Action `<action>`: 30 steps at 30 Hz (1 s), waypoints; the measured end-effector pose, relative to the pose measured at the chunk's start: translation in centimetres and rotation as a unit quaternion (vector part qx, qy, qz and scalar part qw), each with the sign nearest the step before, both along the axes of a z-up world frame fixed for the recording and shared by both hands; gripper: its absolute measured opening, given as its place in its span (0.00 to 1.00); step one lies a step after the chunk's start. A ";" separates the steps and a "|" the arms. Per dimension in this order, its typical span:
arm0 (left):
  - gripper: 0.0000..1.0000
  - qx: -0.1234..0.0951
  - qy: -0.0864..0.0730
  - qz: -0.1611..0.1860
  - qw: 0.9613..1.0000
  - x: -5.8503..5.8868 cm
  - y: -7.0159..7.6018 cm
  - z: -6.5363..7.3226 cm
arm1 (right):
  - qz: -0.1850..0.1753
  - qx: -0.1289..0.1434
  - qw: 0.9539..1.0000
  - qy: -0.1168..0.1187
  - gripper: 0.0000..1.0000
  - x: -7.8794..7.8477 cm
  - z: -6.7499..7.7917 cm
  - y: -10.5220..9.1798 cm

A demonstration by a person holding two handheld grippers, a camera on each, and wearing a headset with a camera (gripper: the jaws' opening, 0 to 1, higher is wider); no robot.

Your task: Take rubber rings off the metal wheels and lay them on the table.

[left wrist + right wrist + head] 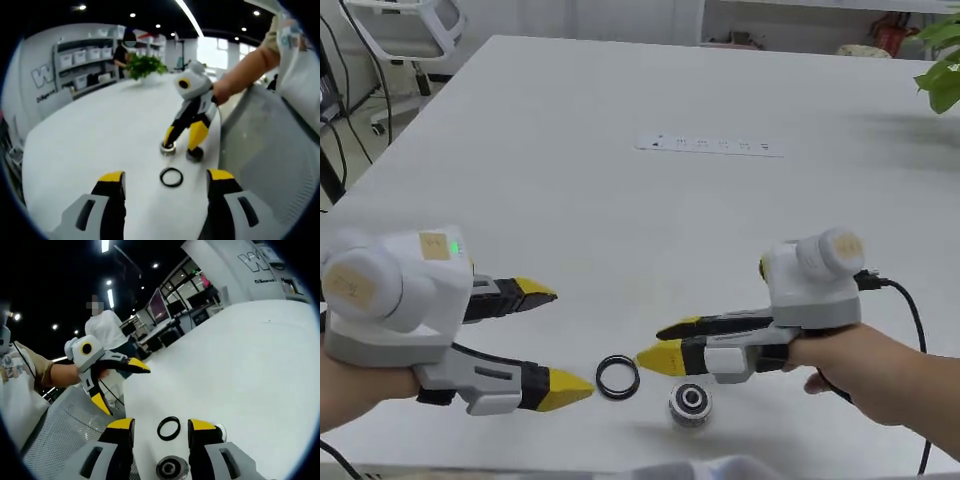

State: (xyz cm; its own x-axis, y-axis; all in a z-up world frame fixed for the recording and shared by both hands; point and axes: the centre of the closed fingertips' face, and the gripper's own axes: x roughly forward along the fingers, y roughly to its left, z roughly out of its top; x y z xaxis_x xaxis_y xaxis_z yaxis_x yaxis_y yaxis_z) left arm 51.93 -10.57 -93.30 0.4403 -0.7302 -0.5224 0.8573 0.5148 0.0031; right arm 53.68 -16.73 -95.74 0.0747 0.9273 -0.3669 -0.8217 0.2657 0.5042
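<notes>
The rubber ring (617, 376) lies flat on the near table (620, 200), just left of the metal wheel (691, 402). Left gripper (552, 340) jaws stand wide apart and right gripper (652, 345) jaws slightly apart. Both are empty, presumably to leave the ring undisturbed.

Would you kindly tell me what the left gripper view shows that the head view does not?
The left gripper view adds shelves of bins, a person standing by them, and a grey mesh chair beside the table. The head view adds a white strip lying mid-table and the cable trailing from the right claw. Shared: the black rubber ring lying flat on the white table, a metal wheel close to it, both open claws, the left claw included, and a green plant.
</notes>
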 end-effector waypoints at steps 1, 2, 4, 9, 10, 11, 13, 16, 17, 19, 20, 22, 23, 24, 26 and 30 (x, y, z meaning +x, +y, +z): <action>0.67 -0.002 -0.002 0.000 1.000 0.0 0.0 0.2 | -0.002 0.002 1.000 -0.010 0.44 0.1 0.3 -0.3; 0.67 -0.003 -0.002 0.001 1.000 0.1 -0.1 0.4 | -0.004 0.003 1.000 -0.013 0.45 0.0 0.6 -0.4; 0.68 -0.006 -0.003 0.002 1.000 0.1 -0.1 0.7 | -0.009 0.008 1.000 -0.024 0.49 -0.1 1.4 -0.8; 0.71 -0.012 -0.007 0.003 1.000 0.2 -0.4 1.5 | -0.018 0.013 0.998 -0.056 0.57 -0.1 2.7 -1.8; 0.72 -0.013 -0.009 0.003 1.000 0.1 -0.4 1.6 | -0.020 0.013 0.998 -0.062 0.59 0.1 2.7 -2.2; 0.72 -0.014 -0.010 0.002 1.000 0.1 -0.5 1.8 | -0.021 0.013 0.997 -0.070 0.61 0.4 2.8 -2.7; 0.74 -0.016 -0.011 0.002 1.000 0.1 -0.6 2.1 | -0.026 0.013 0.996 -0.084 0.63 0.4 3.3 -3.2; 0.75 -0.019 -0.014 0.003 1.000 0.0 -0.7 2.5 | -0.032 0.012 0.995 -0.097 0.68 0.6 3.7 -4.0; 0.76 -0.018 -0.015 0.002 1.000 0.0 -0.7 2.6 | -0.033 0.011 0.994 -0.108 0.69 0.5 4.0 -4.4; 0.77 -0.017 -0.019 0.002 1.000 -0.1 -0.6 2.7 | -0.035 0.005 0.991 -0.129 0.72 0.4 4.3 -5.1; 0.77 -0.017 -0.020 0.002 1.000 -0.1 -0.6 2.8 | -0.037 0.005 0.991 -0.132 0.74 0.4 4.4 -5.3; 0.78 -0.018 -0.020 0.004 1.000 -0.1 -0.6 2.9 | -0.041 0.001 0.989 -0.143 0.77 0.3 4.7 -6.0; 0.78 -0.019 -0.020 0.005 1.000 -0.1 -0.6 2.9 | -0.042 -0.002 0.988 -0.150 0.78 0.2 4.7 -6.4; 0.78 -0.019 -0.020 0.006 1.000 -0.1 -0.6 3.0 | -0.043 -0.006 0.987 -0.154 0.79 0.2 4.7 -6.7; 0.79 -0.019 -0.021 0.008 1.000 -0.1 -0.6 3.0 | -0.045 -0.010 0.986 -0.161 0.82 0.1 4.8 -7.3; 0.81 -0.021 -0.021 0.011 1.000 -0.2 -0.5 3.1 | -0.050 -0.018 0.983 -0.177 0.85 -0.2 5.0 -8.5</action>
State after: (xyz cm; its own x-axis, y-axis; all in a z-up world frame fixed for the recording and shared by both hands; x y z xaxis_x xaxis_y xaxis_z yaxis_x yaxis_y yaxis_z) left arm 51.74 -11.06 -90.20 0.4776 -0.7405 -0.4727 0.8453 0.5341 0.0174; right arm 53.49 -25.21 -90.76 0.2947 0.8951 -0.3345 -0.9124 0.3677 0.1799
